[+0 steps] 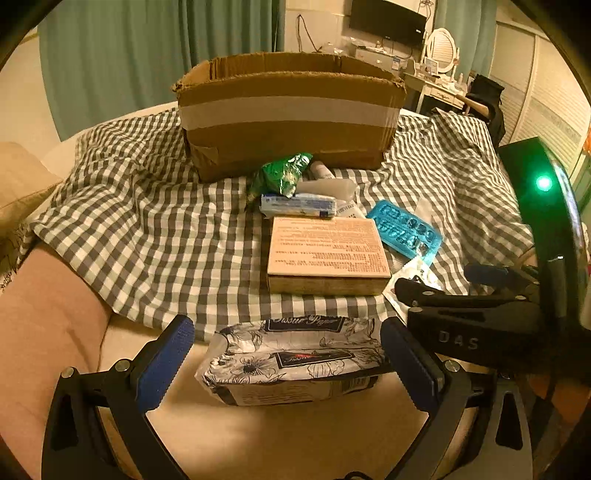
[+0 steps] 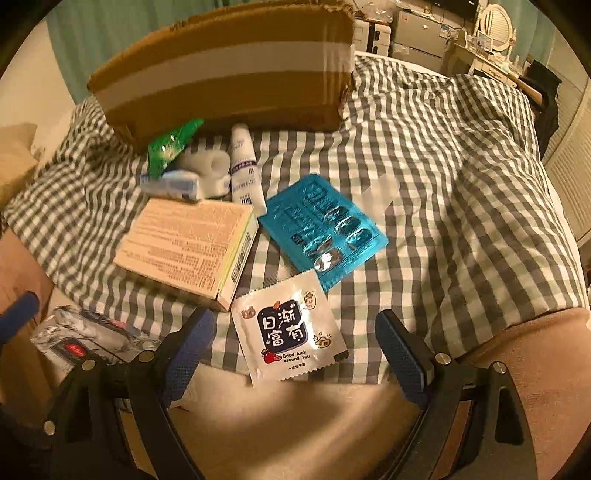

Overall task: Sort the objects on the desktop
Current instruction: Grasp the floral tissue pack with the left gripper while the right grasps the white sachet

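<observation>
My left gripper is open, its blue pads on either side of a flowered tissue pack without touching it. My right gripper is open around a white wet-wipe sachet; it also shows in the left wrist view. Behind lie a beige printed box, a blue blister pack, a green foil packet, a blue-white tissue packet and a white tube. An open cardboard box stands at the back.
A grey checked cloth covers the surface, with bare beige surface at the near edge. A dressing table with mirror and a wall screen stand far behind. Green curtains hang at the back.
</observation>
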Motion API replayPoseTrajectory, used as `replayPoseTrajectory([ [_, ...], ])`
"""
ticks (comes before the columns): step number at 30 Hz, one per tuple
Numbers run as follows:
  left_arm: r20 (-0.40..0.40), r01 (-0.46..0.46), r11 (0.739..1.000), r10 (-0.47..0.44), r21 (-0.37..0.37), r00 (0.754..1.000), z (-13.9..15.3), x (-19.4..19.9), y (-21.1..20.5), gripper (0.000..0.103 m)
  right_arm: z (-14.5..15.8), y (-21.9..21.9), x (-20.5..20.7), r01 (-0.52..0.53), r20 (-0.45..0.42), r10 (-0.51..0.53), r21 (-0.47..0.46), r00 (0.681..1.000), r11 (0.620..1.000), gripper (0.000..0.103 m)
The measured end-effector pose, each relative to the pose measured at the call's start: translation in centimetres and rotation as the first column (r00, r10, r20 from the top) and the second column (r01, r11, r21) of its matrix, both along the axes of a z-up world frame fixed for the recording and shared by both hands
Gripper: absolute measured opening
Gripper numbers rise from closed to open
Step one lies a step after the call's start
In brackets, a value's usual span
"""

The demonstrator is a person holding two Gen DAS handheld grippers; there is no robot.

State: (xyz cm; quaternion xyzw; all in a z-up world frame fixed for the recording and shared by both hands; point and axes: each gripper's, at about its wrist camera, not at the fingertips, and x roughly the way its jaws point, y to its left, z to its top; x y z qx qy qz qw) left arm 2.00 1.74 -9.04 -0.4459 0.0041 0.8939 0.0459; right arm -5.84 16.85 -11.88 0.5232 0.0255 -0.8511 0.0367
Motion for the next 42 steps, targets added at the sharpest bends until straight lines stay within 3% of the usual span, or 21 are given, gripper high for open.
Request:
replayPoseTrajectory([
  [6, 0.129, 0.013, 0.999, -0.020, 0.052, 0.991, -3.0, -0.8, -0.3, 0.103, -1.9, 0.0, -0.9, 0.002, 0.060, -0.002, -0.012, 0.998, 1.000, 0.087],
  [7, 0.153, 0.008, 0.997, -0.020, 0.080, 0.988, -3.6, -1.0, -0.5, 0.103, -2.2, -0.1, -1.0, -0.002, 0.068, 0.003, -0.013, 0.998, 1.000, 0.084],
  [8, 0.178, -0.004, 0.994, -0.016, 0.112, 0.984, -4.2, -1.2, -0.9, 0.103, -2.6, -0.3, -1.2, -0.007, 0.080, 0.008, -0.007, 0.997, 1.000, 0.073],
  [11, 0.237, -0.049, 0.979, 0.001, 0.197, 0.972, -5.4, -1.7, -2.2, 0.102, -2.8, -0.6, -1.3, -0.021, 0.079, 0.021, 0.003, 0.997, 1.000, 0.062],
  [13, 0.253, -0.060, 0.969, -0.002, 0.239, 0.967, -5.7, -1.7, -2.6, 0.090, -2.7, -0.7, -1.2, -0.030, 0.072, 0.030, 0.001, 0.997, 1.000, 0.055],
  [14, 0.254, -0.055, 0.966, -0.011, 0.252, 0.967, -5.7, -1.7, -2.6, 0.079, -2.6, -0.7, -1.1, -0.034, 0.069, 0.034, -0.003, 0.997, 0.999, 0.050],
  [15, 0.251, -0.047, 0.967, -0.018, 0.251, 0.968, -5.6, -1.6, -2.4, 0.068, -2.6, -0.7, -1.1, -0.038, 0.065, 0.038, -0.008, 0.997, 0.999, 0.042],
  [17, 0.232, -0.024, 0.975, -0.028, 0.219, 0.972, -5.2, -1.2, -2.0, 0.058, -2.4, -0.8, -0.9, -0.049, 0.057, 0.049, -0.011, 0.997, 0.999, 0.037],
  [21, 0.195, 0.011, 0.968, -0.062, 0.252, 0.979, -4.1, -0.9, -1.8, 0.026, -1.5, -0.6, -0.4, -0.053, 0.028, 0.054, -0.040, 0.998, 0.998, 0.032],
  [23, 0.158, 0.035, 0.966, -0.078, 0.258, 0.984, -3.1, -0.7, -1.5, 0.020, -0.7, -0.4, -0.1, -0.055, 0.009, 0.056, -0.050, 0.998, 0.997, 0.031],
  [34, 0.052, 0.128, 0.963, -0.144, 0.238, 0.988, -0.7, -0.2, 0.0, 0.011, 2.2, 0.5, 1.0, -0.056, -0.075, 0.048, -0.107, 0.996, 0.993, 0.029],
  [42, 0.004, 0.103, 0.965, -0.107, 0.241, 0.994, 1.1, -0.8, -1.1, 0.010, 4.2, 0.6, 1.3, -0.078, -0.121, 0.062, -0.124, 0.991, 0.989, 0.029],
])
